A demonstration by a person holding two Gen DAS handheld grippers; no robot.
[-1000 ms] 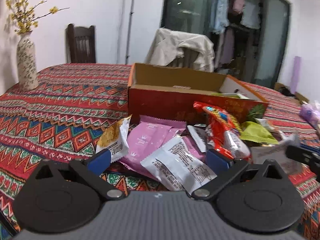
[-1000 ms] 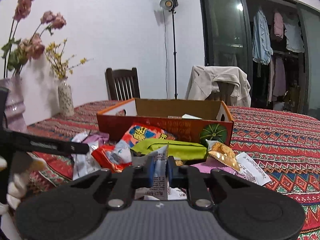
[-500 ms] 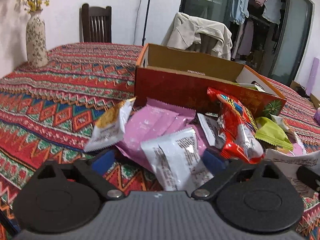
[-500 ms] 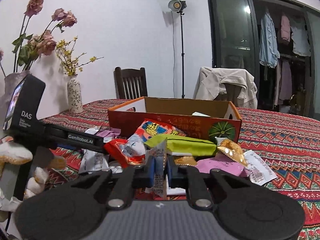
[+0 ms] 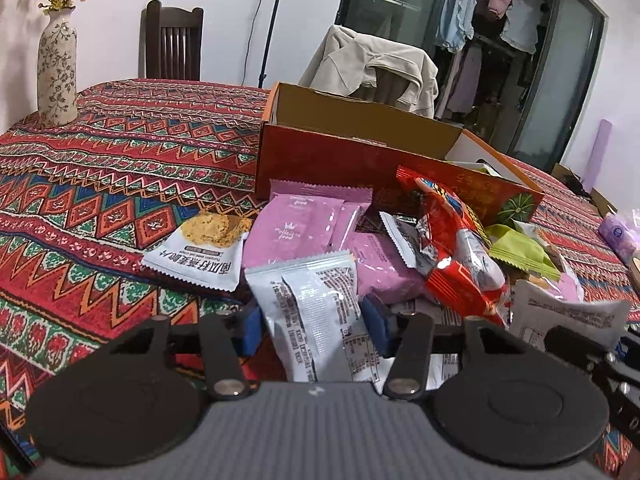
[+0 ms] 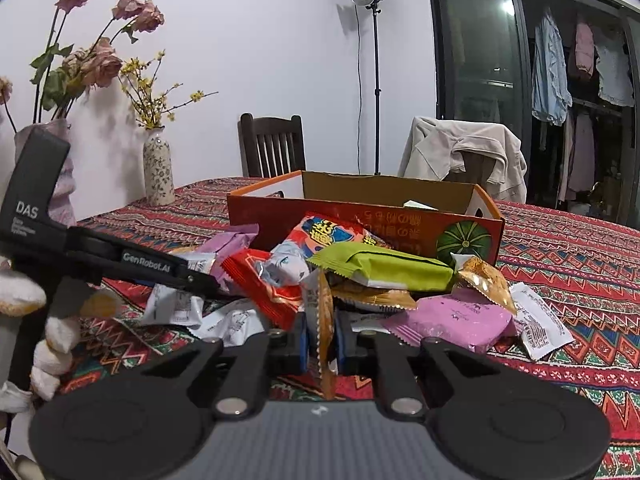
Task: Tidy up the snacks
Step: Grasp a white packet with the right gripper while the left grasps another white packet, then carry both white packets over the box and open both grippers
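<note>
Left gripper [image 5: 312,330] jaws closing around a white snack packet [image 5: 312,312]; right gripper [image 6: 322,340] clamped tight on an orange-edged wrapper [image 6: 325,320].

Left gripper [image 5: 312,330]: black two-finger tool with blue pads, jaws closing around the silver-white printed foil packet [image 5: 310,312].
Snack pile: pink sachets [image 5: 296,228], red crinkled bag [image 5: 452,248], green wrapper [image 5: 520,256].
Orange cardboard box [image 5: 340,156]: open, just behind the pile.
Patterned red tablecloth [image 5: 100,184]: speckled ceramic vase [image 5: 57,72] at far left edge.
</note>
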